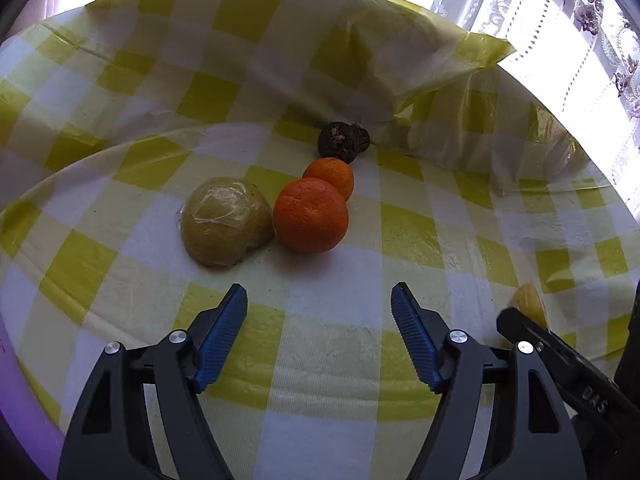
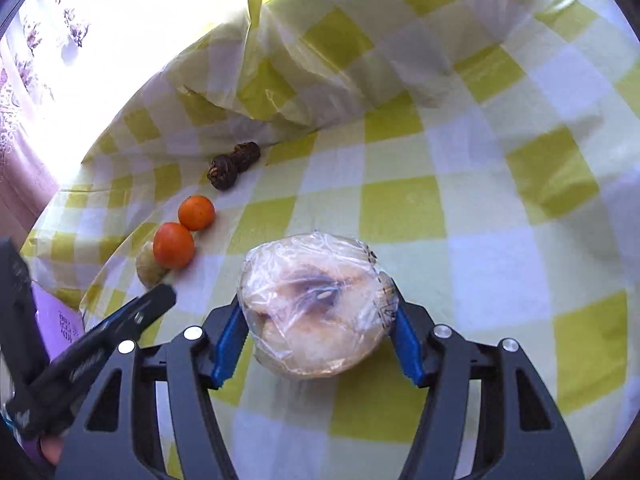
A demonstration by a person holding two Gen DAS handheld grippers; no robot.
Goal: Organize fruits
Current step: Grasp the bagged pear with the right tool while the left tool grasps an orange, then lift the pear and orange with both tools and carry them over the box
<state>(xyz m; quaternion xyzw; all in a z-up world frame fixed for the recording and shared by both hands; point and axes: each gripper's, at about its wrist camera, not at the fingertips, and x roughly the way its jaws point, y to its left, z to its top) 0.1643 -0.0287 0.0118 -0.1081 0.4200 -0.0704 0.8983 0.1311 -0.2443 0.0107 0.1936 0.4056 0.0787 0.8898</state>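
Fruits lie on a yellow-checked tablecloth [image 1: 320,360] by a bright curtained window [image 1: 580,20]; left gripper [image 1: 319,320] parted, right gripper [image 2: 316,340] clamps wrapped fruit [image 2: 316,304].

A pale, round fruit half wrapped in crinkled clear plastic film [image 2: 318,306] sits cut face up, its flesh browned around a dark core. Well apart from it, a row of fruit runs across the cloth: a greenish-yellow film-wrapped fruit half [image 1: 226,222] lies dome side up, touching a large round orange [image 1: 311,215]; a smaller orange [image 1: 330,176] sits just behind that one, in contact with it; two dark brown, wrinkled, dried-looking fruits [image 1: 343,141] lie side by side beyond, near the folded-up cloth.
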